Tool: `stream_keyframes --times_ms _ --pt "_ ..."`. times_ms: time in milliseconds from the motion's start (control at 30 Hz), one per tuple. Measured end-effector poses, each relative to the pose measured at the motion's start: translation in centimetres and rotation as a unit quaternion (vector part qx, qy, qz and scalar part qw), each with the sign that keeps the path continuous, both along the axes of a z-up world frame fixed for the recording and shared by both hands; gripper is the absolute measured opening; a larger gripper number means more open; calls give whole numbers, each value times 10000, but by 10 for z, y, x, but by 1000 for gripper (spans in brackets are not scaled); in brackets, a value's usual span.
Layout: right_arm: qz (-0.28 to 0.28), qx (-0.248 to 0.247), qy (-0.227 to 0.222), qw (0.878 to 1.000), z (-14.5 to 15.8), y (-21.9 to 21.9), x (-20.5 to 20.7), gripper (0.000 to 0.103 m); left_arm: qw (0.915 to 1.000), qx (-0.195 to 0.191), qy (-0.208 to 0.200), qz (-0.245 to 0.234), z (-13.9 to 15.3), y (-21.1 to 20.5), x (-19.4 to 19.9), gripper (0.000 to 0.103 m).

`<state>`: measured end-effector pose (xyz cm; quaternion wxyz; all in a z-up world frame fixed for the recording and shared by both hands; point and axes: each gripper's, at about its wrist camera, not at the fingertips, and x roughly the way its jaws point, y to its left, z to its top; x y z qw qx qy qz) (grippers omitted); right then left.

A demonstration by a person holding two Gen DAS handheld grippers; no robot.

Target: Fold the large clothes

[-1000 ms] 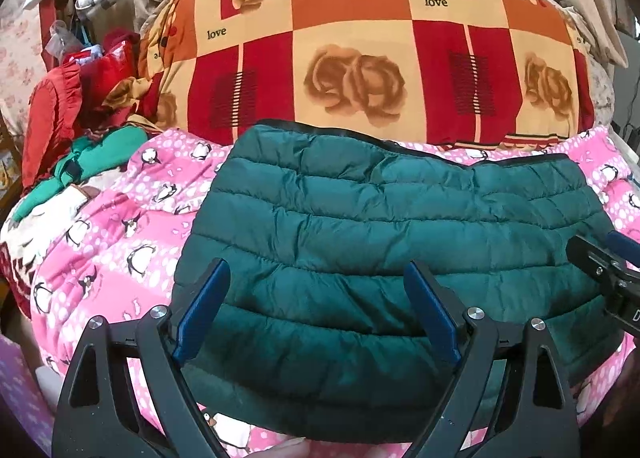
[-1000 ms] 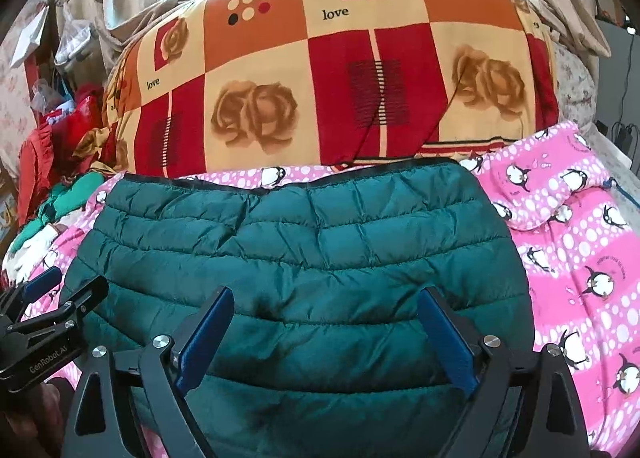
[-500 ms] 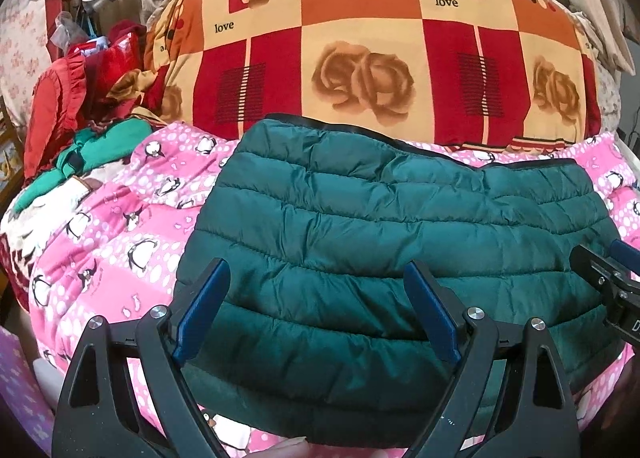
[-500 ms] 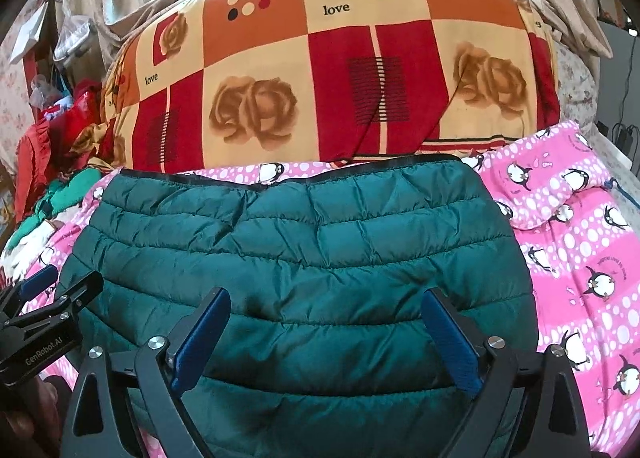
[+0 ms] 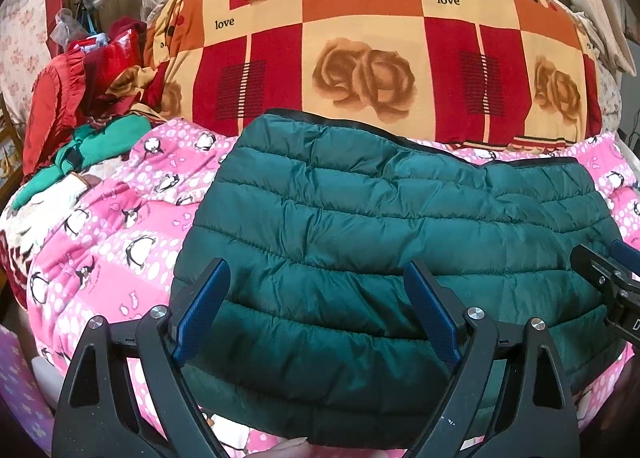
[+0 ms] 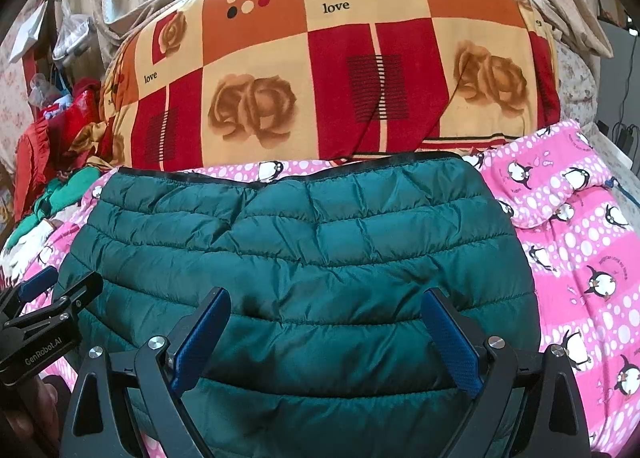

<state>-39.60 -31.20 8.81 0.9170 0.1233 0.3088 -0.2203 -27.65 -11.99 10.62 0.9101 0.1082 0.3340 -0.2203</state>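
Behind everything we see a big folded blanket (image 5: 360, 58) in red, orange and cream squares with brown roses and the word "love", lying across the far side of the bed. We see a pink penguin-print cover (image 5: 120, 250) spread over the bed, and a heap of red and green clothes (image 5: 80, 118) piled off to the left beyond the left hand-held gripper (image 5: 316, 310). We make out no container in either view; a plastic bag hangs far back on the left, its contents too unclear to tell.

Our task's thing, the dark green quilted jacket (image 6: 304, 258), lies folded on the penguin cover, just ahead of and beneath both tools. We see the left hand-held gripper's jaws standing wide above the jacket's near half, gripping nothing. The right hand-held gripper (image 6: 326, 334) is likewise spread wide over the jacket, empty; its tip shows at the right edge of the left view.

Compared with a second ago, we find almost nothing changed: jacket, blanket and both tools sit as before, with only a slight shift in framing.
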Motion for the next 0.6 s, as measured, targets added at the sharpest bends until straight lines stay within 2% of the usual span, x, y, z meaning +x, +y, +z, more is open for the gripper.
stream_keyframes --times_ms 600 --pt "8 -82 37 10000 -1 1 2 95 10000 -30 66 -1 -3 0 1 89"
